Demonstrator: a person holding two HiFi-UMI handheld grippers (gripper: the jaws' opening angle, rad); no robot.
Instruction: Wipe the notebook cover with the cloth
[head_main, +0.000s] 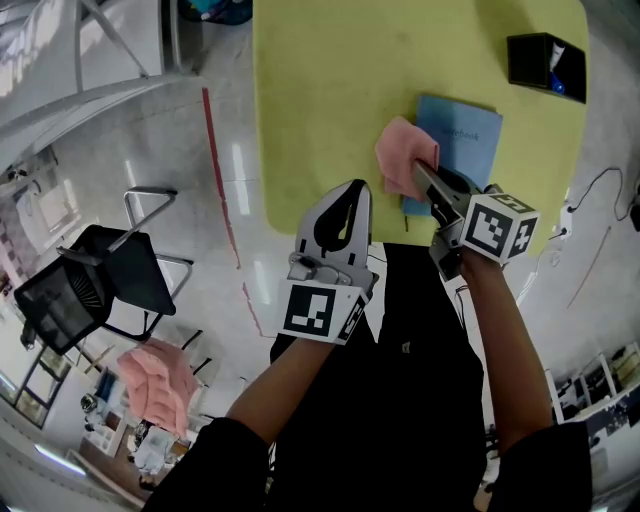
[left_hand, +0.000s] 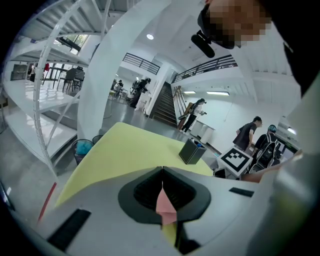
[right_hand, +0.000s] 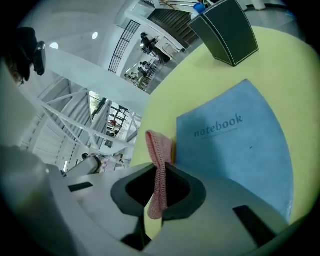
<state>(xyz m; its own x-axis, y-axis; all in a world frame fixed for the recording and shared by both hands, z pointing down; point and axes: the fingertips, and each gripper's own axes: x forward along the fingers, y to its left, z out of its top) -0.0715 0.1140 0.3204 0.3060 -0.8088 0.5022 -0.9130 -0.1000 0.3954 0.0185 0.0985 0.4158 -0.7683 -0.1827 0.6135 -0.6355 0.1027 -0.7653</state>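
Inspected the right gripper: found clamped on a fold of the pink cloth, pinched at one edge, with a loose end trailing back through the jaws in the right gripper view. Inspected the left gripper: found closed tip to tip, held near the front edge of the table and apart from the work. Noted a pink sliver in the slot behind its tips in the left gripper view. Cannot tell whether held or only seen through the gap; saw no cloth on it from the head view.

Located the cloth bunched at the left edge of the blue notebook, touching it and lapping over the near left corner of the cover. Located the notebook lying closed and flat on the yellow table, near the front edge and well apart from the black box at the far right corner.

Judged the cloth light, soft and limp: likely to fold and drag rather than push, so best held by a thick bunch and drawn flat across the cover. Judged the notebook thin, light and smooth-faced: likely to slide on the table under a wipe. Recommend pinning a bare corner with the free gripper, clear of the wiping path. Expect no fragility beyond a creased cover.
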